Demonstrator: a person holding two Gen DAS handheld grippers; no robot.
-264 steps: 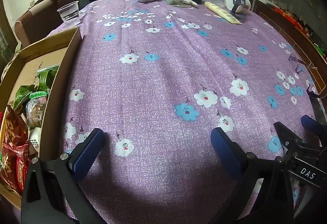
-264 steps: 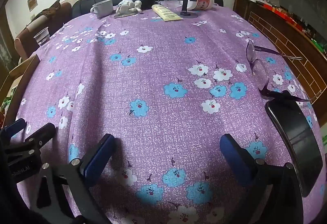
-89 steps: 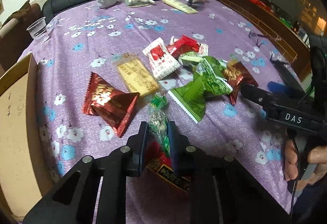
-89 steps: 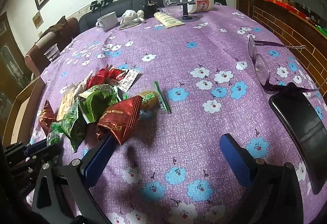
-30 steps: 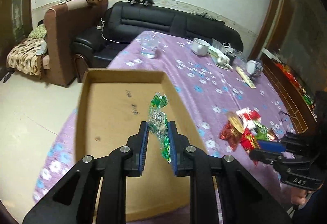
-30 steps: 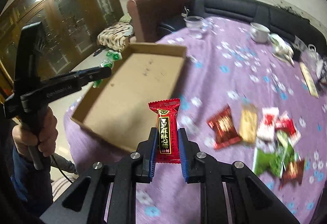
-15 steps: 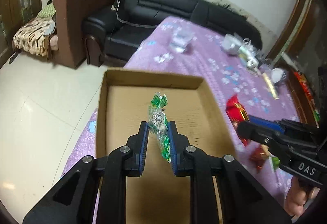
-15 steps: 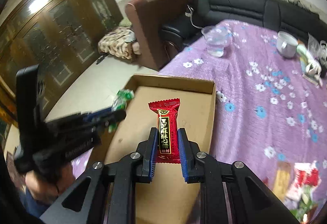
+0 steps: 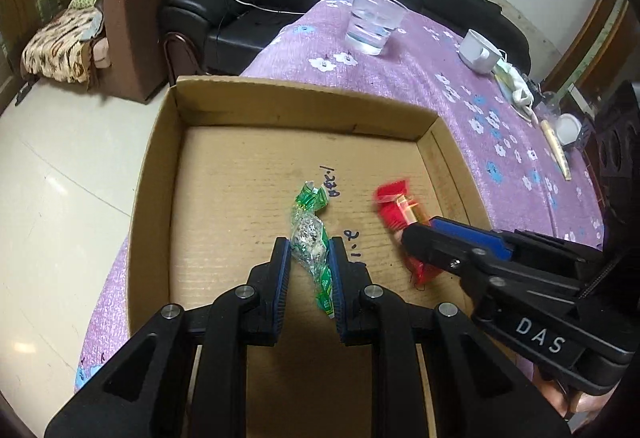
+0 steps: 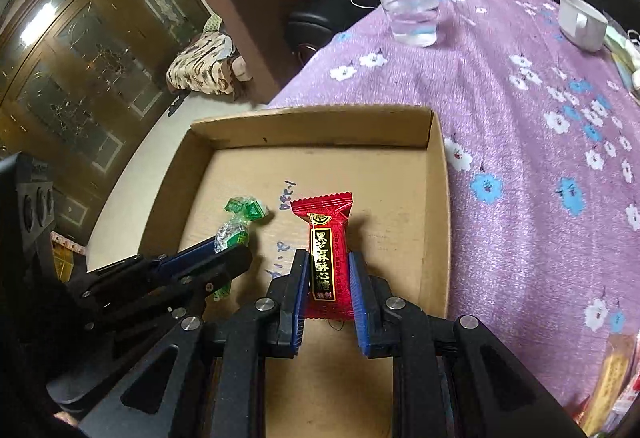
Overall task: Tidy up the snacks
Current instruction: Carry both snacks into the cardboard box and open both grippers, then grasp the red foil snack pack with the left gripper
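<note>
Over the cardboard box (image 9: pixel 224 118), both of my grippers point down into its open top, side by side. My left gripper (image 9: pixel 309 252) is pinching a green twist-wrapped candy (image 9: pixel 307 234) across its clear middle; the green twisted end sticks out toward twelve o'clock and the other tail hangs back between the blue pads. My right gripper (image 10: pixel 329 270) has a red candy packet (image 10: pixel 326 238) with black and gold lettering upright between its blue pads; the jaws have just been opening a little, yet both pads appear to touch the packet's sides and it stands between them. In the left wrist view the right gripper comes in from four o'clock with the red packet blurred at its tip. Apart from handwritten marks, the box floor that shows is bare cardboard. Beyond the box, at about one o'clock, a clear plastic cup (image 9: pixel 374 22) stands on the purple flowered tablecloth (image 10: pixel 520 158), with a white mug (image 10: pixel 580 20) farther toward two o'clock. More snack wrappers (image 10: pixel 612 378) lie on the cloth at four o'clock in the right wrist view.
</note>
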